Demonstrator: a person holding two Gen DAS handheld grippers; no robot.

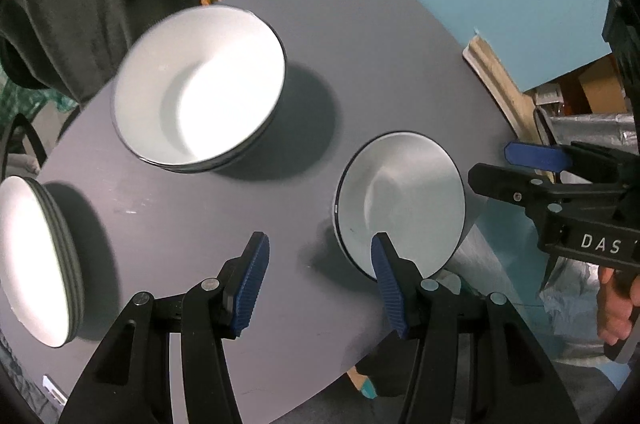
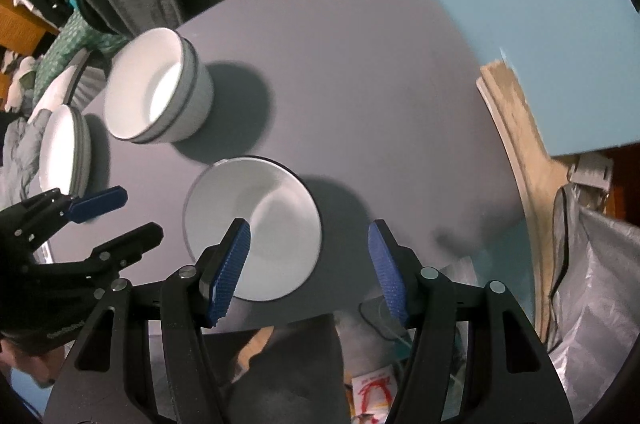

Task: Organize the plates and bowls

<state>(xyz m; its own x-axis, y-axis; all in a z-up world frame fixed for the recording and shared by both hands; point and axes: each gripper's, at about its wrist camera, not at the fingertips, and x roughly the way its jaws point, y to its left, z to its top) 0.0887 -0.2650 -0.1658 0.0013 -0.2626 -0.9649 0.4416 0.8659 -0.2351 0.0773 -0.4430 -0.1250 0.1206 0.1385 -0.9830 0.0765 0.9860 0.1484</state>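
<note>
A grey table is bearing a stack of white bowls, a stack of plates at its left edge and a single bowl near the front edge, over which the left gripper and right gripper are hovering, jaws apart and holding nothing.

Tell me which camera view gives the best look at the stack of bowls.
The left wrist view: the stack of bowls is large there, with its white inside open to the camera, though slightly blurred. The right wrist view shows the same stack smaller and more from the side, so its dark-edged nested rims show.
</note>
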